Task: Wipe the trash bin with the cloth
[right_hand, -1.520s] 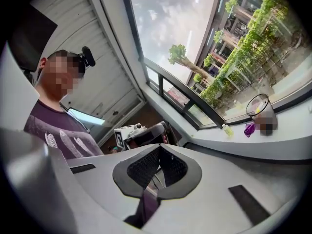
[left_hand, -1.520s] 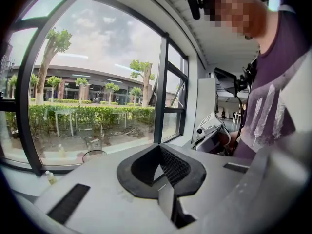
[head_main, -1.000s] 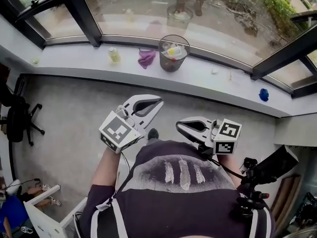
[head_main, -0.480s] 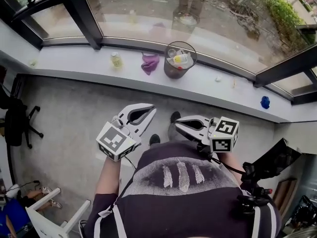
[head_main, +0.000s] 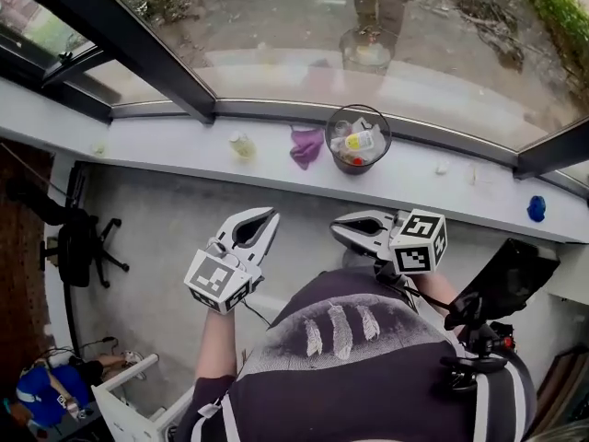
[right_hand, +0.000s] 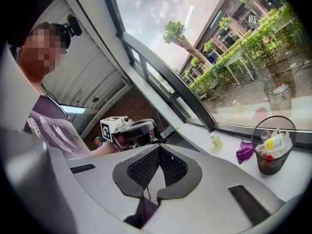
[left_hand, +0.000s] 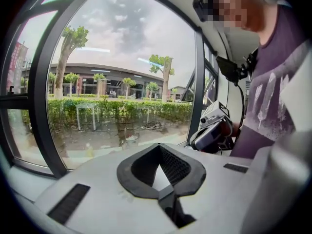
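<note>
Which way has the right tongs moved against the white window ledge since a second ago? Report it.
Yes: the right tongs, shut, have come nearer the white window ledge; the grey floor strip between them has narrowed.

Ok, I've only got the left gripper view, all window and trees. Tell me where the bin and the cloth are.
Observer: The trash bin stands on the white window ledge, with trash inside it.
Operator: Now the cloth.
Observer: The purple cloth lies crumpled on the ledge, just left of the bin in the head view.
Operator: Check the right gripper.
Observer: The right gripper has its jaws shut, with nothing between them.
</note>
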